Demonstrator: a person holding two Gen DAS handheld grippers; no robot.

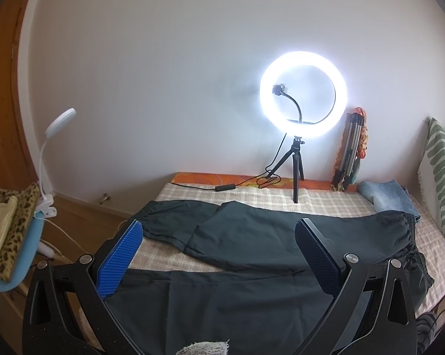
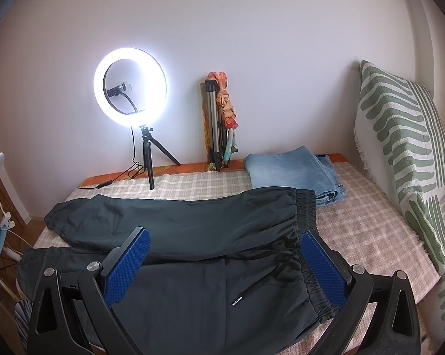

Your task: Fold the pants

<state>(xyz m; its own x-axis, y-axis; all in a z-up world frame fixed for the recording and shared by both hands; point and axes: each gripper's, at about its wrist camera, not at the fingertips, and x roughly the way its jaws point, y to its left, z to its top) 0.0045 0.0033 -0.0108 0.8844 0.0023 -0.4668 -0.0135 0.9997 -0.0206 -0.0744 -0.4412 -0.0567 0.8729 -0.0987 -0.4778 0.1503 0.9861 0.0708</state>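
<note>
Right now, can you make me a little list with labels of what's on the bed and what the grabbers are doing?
main item: dark pants, spread out on the checked bed cover, legs pointing left, waistband to the right
fold state: not yet folded
left hand-held gripper: open, above the pant legs, holding nothing
right hand-held gripper: open, above the waistband end, holding nothing
other clothes: folded jeans behind the waistband
at the wall: lit ring light on a small tripod, folded tripod
right side: green-striped pillow
</note>
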